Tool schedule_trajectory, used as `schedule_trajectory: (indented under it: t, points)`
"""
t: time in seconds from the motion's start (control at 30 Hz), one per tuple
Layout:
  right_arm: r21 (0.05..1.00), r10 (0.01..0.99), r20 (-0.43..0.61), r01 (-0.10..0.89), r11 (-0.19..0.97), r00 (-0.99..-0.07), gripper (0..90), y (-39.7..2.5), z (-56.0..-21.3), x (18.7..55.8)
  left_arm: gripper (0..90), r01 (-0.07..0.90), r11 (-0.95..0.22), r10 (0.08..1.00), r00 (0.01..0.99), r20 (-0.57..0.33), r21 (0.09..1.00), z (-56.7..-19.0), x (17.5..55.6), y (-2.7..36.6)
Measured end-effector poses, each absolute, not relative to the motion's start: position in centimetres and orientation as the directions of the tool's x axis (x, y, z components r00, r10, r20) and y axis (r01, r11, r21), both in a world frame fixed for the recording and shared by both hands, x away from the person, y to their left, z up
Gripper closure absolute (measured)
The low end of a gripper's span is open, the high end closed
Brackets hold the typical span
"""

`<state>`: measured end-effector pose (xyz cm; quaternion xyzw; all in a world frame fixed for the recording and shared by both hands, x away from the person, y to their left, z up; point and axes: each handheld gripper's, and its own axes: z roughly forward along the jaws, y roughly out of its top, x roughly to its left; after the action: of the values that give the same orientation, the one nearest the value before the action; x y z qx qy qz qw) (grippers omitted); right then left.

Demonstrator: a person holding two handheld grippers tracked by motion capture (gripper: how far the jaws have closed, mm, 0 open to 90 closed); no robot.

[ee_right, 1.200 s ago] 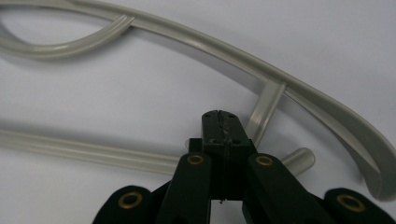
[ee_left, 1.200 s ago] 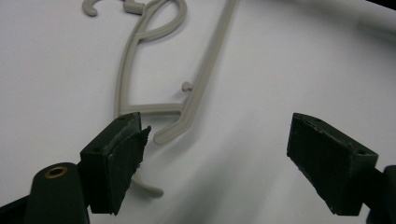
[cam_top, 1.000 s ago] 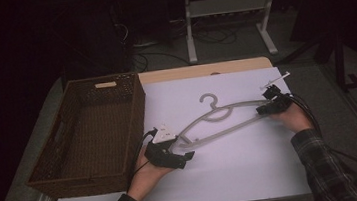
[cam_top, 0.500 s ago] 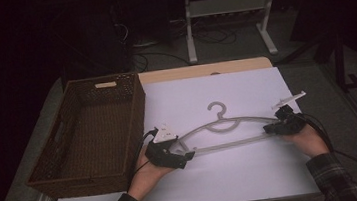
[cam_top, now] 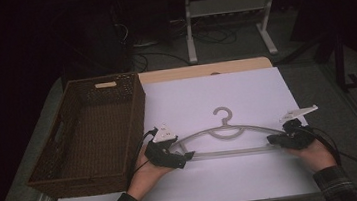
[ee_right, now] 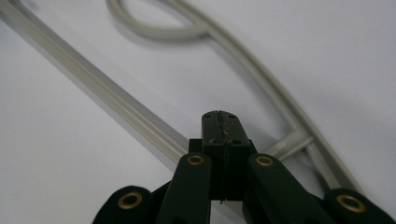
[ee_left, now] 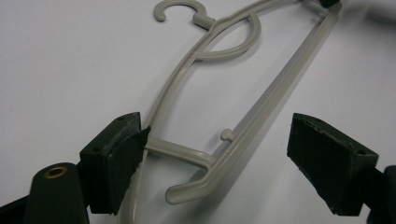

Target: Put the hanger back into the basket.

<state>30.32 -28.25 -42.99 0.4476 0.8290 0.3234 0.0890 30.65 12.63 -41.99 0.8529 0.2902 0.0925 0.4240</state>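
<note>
The grey plastic hanger (cam_top: 226, 136) lies flat on the white surface (cam_top: 226, 95), its long axis running left to right, hook pointing away from the person. The left tool (cam_top: 172, 156) sits at its left end, jaws wide apart around that tip. The right tool (cam_top: 277, 140) is at the right end, jaws pressed together; whether they pinch the hanger I cannot tell. A wicker basket (cam_top: 89, 132) stands left, nearer the left tool; beyond lies a dim room.

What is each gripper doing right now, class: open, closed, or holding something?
Left gripper: open, jaws either side of the grey plastic clothes hanger's end.
Right gripper: closed at the hanger's other end; whether it grips the hanger cannot be told.
</note>
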Motion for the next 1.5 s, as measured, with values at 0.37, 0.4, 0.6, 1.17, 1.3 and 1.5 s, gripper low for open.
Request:
schedule_trajectory:
  t: [0.37,0.4,0.6,1.17,1.3,1.5]
  points:
    - [0.754,0.743,0.159,0.566,0.333,-0.650,89.9,-25.5,-41.3,27.7,17.3,0.416,-0.449,0.572,0.814,-0.104,0.791,-41.7,30.7,12.9]
    - [0.778,0.727,0.159,0.538,0.324,-0.668,89.9,-24.8,-41.1,27.4,17.2,0.415,-0.446,0.572,0.814,-0.105,0.793,-41.6,30.7,13.0]
    - [0.766,0.696,0.129,0.517,0.383,-0.706,89.9,-21.9,-41.9,27.0,16.5,0.403,-0.441,0.566,0.818,-0.100,0.802,-41.6,30.5,13.2]
    - [0.718,0.679,0.096,0.523,0.460,-0.728,90.0,-18.8,-44.5,28.7,16.5,0.407,-0.447,0.565,0.819,-0.102,0.797,-41.8,30.5,12.9]
    - [0.713,0.679,0.104,0.530,0.458,-0.727,89.9,-18.8,-44.7,28.9,16.5,0.409,-0.446,0.566,0.818,-0.103,0.796,-41.8,30.5,13.0]
    - [0.698,0.676,0.095,0.533,0.478,-0.731,90.0,-18.5,-45.2,28.9,16.5,0.408,-0.446,0.566,0.818,-0.103,0.797,-41.7,30.5,13.0]
